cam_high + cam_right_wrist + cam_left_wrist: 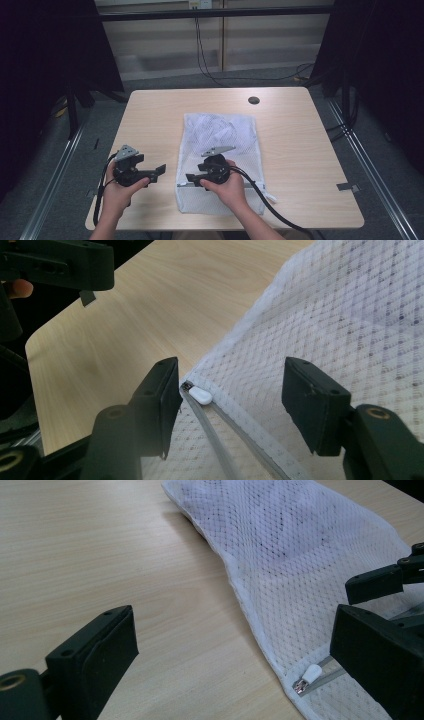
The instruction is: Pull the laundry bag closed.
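Mesh bag point(220, 150) lies flat at the table's point(300, 150) middle, its zipper running along the near end with the white pull point(201, 395) at the left corner. The right gripper point(227, 400) hovers over that corner, jaws spread and empty, the pull lying just between them. The left gripper point(159, 172), also released, waits over bare wood just left of the bag. The risk, as it looks: the small, smooth pull could slip from the jaws, or they could catch loose netting instead, and with nothing pinning it the light bag may drag along. The mesh is fine, white and limp; the tabletop pale, smooth woodgrain with rounded corners.
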Action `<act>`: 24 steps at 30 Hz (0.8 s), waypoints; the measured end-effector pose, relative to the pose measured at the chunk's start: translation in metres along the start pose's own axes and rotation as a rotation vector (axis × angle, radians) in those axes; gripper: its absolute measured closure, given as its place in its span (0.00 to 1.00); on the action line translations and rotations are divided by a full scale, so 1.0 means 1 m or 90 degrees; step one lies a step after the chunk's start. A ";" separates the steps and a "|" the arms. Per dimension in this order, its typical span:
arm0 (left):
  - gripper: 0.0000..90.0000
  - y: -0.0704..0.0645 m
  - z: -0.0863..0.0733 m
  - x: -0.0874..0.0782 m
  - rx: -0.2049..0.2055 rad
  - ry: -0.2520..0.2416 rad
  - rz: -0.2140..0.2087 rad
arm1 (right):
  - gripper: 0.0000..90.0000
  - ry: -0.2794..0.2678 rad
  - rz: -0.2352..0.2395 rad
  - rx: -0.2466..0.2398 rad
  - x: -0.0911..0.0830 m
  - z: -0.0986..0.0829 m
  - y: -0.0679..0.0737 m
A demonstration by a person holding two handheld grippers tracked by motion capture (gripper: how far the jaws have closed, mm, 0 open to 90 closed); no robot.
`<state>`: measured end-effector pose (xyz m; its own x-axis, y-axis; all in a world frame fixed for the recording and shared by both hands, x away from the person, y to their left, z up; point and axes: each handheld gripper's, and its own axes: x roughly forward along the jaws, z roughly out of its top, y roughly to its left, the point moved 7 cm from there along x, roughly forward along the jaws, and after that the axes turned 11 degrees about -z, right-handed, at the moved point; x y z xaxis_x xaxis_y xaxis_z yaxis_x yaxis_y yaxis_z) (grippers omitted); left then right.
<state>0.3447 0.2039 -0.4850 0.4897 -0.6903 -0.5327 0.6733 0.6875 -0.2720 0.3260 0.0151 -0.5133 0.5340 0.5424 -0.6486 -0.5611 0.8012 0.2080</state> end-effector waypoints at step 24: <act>0.05 0.004 -0.001 0.000 -0.005 0.009 0.004 | 0.64 0.077 0.064 0.093 0.016 -0.008 0.007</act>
<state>0.3463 0.2069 -0.4869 0.4867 -0.6825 -0.5452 0.6656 0.6940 -0.2746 0.3256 0.0278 -0.5282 0.3950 0.5944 -0.7005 -0.5053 0.7774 0.3747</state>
